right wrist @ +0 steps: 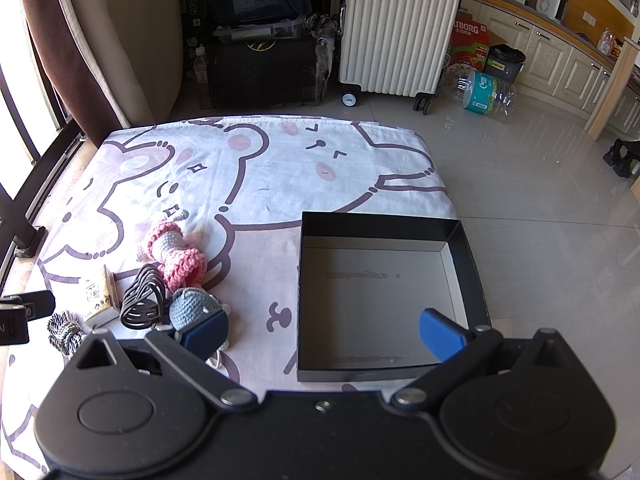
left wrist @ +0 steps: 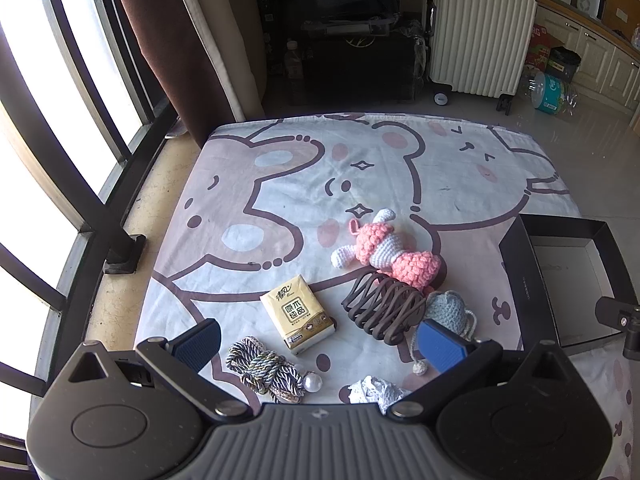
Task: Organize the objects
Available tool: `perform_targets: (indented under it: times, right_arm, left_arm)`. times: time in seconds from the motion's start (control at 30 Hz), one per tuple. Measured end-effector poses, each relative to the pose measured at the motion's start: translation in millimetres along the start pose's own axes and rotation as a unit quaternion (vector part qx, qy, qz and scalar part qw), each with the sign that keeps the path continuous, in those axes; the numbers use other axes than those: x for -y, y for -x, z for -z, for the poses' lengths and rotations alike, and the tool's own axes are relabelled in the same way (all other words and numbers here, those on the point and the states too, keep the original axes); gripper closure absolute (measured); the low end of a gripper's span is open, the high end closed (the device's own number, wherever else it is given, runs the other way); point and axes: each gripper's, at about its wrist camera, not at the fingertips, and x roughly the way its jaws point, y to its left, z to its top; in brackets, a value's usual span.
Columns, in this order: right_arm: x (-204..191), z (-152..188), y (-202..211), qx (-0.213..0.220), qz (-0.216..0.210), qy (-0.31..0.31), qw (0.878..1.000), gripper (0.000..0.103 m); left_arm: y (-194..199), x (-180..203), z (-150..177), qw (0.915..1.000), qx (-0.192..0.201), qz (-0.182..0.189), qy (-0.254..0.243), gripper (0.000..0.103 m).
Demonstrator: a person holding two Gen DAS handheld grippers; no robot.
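Note:
On a cartoon-print sheet lie a yellow tissue pack [left wrist: 298, 312], a dark brown hair claw [left wrist: 382, 307], a pink and white crochet doll [left wrist: 390, 249], a grey-blue crochet pouch [left wrist: 447, 312], a twisted cord bundle [left wrist: 264, 372] with a pearl, and a white lace piece [left wrist: 374, 389]. My left gripper [left wrist: 320, 346] hovers open above the tissue pack and cord, holding nothing. An empty black box [right wrist: 380, 300] sits at the right. My right gripper [right wrist: 322, 334] hangs open over the box's near left wall, with the pouch [right wrist: 188, 307] by its left finger.
The sheet-covered surface [left wrist: 280, 184] ends at a window rail on the left and a tiled floor [right wrist: 540, 208] on the right. Beyond its far edge stand a white suitcase [right wrist: 396, 28], dark boxes and a plastic water jug [right wrist: 486, 94].

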Motion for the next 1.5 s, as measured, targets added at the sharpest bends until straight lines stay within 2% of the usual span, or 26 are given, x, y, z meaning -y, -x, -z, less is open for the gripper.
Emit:
perform_targets:
  times: [1.5]
  right_arm:
    - [-0.4, 0.8, -0.8, -0.002, -0.001, -0.001, 1.0, 0.0]
  left_arm:
    - [-1.9, 0.0, -0.2, 0.9999, -0.004, 0.013, 0.001, 0.0]
